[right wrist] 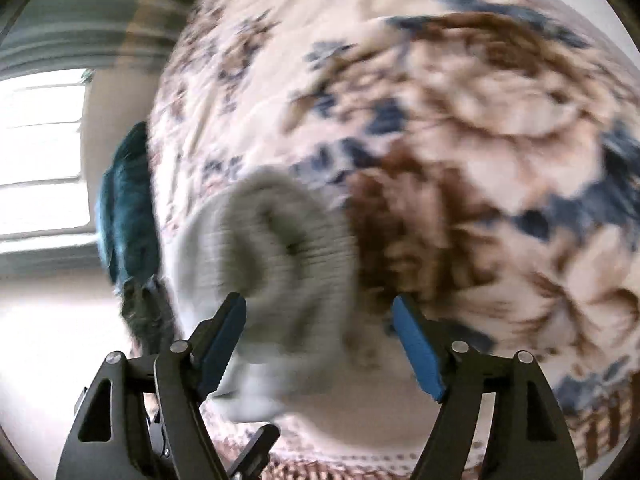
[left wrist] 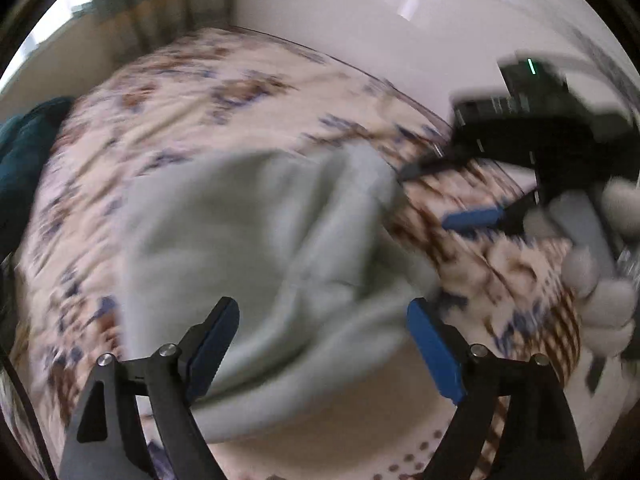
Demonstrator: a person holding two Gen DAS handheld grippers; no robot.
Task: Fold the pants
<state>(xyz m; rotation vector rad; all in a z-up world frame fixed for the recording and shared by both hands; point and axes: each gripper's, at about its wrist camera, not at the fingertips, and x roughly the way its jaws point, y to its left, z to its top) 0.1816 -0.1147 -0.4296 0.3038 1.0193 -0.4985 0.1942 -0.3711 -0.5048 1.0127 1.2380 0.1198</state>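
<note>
Pale grey pants bunched on floral bedspread. Left gripper fingers spread apart over them, clamping nothing; right gripper likewise apart, unclamped.

- pants: soft matt pale grey-green knit cloth, ribbed at the cuff
- bedspread: matt floral printed cloth
- left gripper: matt black plastic arms, blue pads, shiny metal pins
- teal cloth: matt, fuzzy
</note>
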